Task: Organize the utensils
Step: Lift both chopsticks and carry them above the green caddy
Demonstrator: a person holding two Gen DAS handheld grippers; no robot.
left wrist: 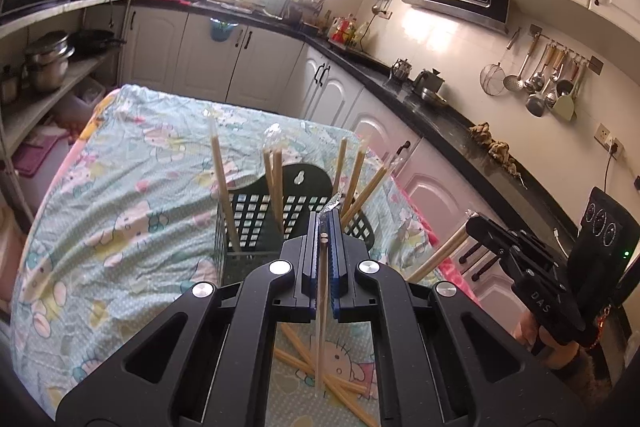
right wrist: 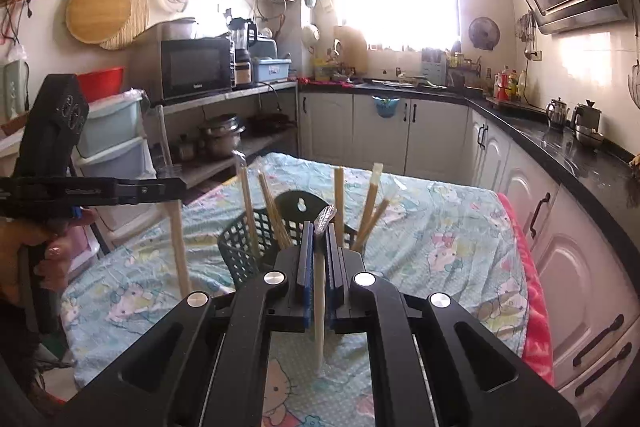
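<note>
Left gripper [left wrist: 323, 227] clamped on wrapped chopstick pair [left wrist: 321, 307], right gripper [right wrist: 320, 231] clamped on another wrapped pair [right wrist: 319, 307], both above black basket [left wrist: 256, 219] w/ upright chopsticks

Wrapped chopsticks [left wrist: 276, 183] upright in dark lattice basket [left wrist: 256, 223]; loose ones [left wrist: 320, 375] on cloth.

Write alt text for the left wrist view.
The left hand-held gripper is shut on a wrapped chopstick pair above a cartoon-print tablecloth. Ahead, a dark basket holds upright pairs; more lie loose below.
</note>
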